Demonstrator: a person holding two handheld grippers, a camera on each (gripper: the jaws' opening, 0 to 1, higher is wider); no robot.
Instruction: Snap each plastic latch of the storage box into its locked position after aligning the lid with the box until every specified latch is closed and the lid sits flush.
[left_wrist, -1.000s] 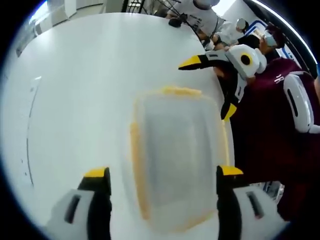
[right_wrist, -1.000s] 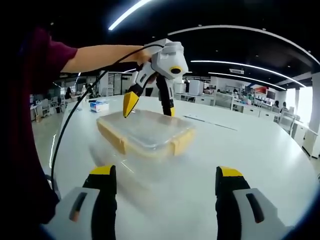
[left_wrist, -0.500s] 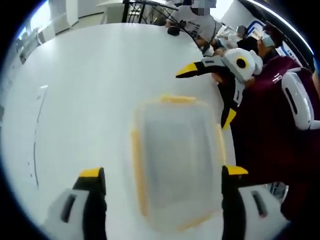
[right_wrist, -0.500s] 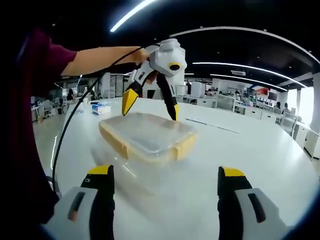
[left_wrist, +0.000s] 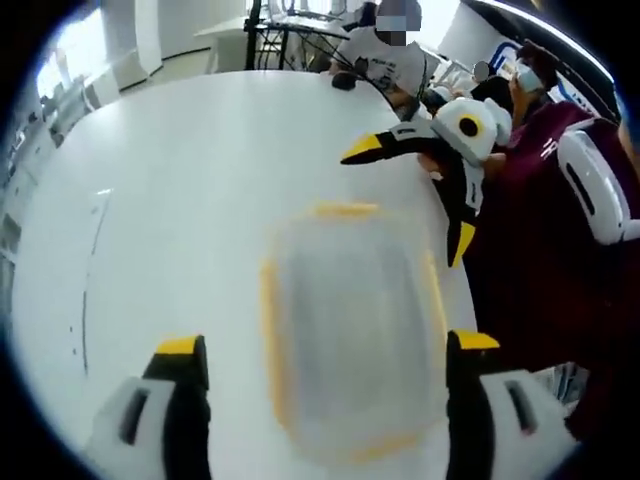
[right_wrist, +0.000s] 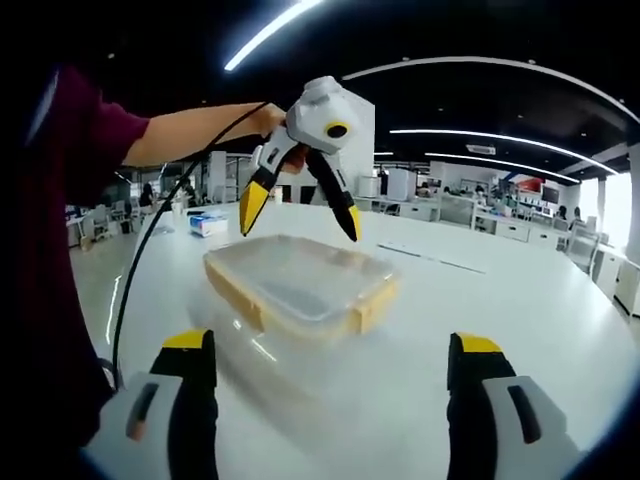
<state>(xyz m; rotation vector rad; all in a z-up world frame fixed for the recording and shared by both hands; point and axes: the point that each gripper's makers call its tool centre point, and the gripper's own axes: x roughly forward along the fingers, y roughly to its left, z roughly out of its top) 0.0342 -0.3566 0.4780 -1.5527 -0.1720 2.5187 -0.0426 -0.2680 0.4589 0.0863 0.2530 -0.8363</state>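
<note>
storage box (right_wrist: 300, 290) on the white table (right_wrist: 480, 290), seen from the right gripper view; clear lid (right_wrist: 298, 272) over a yellow-edged base, lying near the person's edge of the table. judged light, thin-walled and somewhat flexible, with a smooth plastic surface likely to slide on the tabletop if pushed sideways. the yellow latches (right_wrist: 366, 310) along the rim look like hinged tabs; each is best pressed from outside toward the box wall while the lid is steadied from above, rather than gripped across the body.

left gripper (right_wrist: 298, 210): held above the far side of the box, its two yellow-tipped fingers (right_wrist: 252, 205) spread wide, pointing down, empty and clear of the lid. in the left gripper view the box (left_wrist: 345, 345) appears blurred between that gripper's own jaws, which stand wide apart.

right gripper (left_wrist: 415, 195): hovers beside the box's far corner, fingers splayed wide, holding nothing, touching nothing. whether the latches are already snapped cannot be told.
</note>
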